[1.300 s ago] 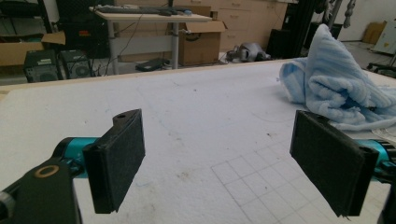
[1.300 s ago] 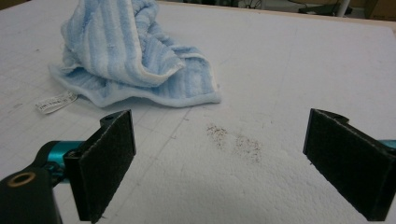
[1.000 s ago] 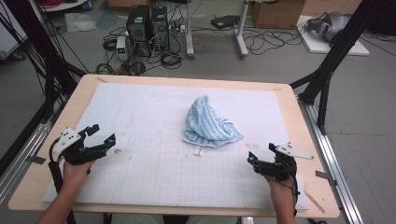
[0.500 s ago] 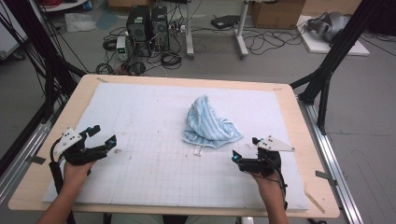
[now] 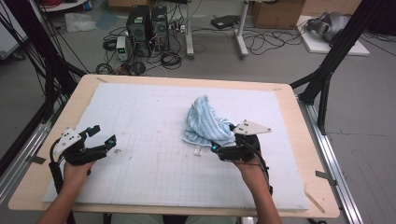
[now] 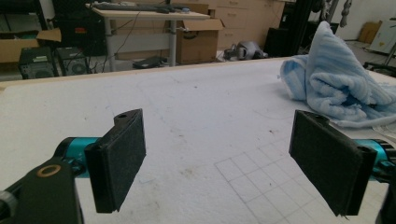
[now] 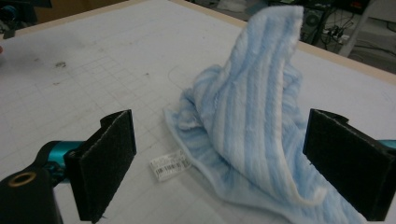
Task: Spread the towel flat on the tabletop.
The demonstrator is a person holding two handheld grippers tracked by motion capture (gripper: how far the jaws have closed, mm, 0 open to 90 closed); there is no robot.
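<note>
Towel (image 5: 206,122), blue-striped and bunched into a peak, sits right of centre on the white mat (image 5: 154,116) covering the tabletop (image 5: 299,121). My right gripper (image 5: 223,148) is at its near edge, jaws spread wide and pinching nothing; in the right gripper view the towel (image 7: 252,126) rises between them, its white tag (image 7: 169,165) lying flat on the mat beside the hem. My left gripper (image 5: 100,140) rests well apart near the left edge (jaws spread too), with bare gridded mat all the way across to the towel (image 6: 334,81).
</note>
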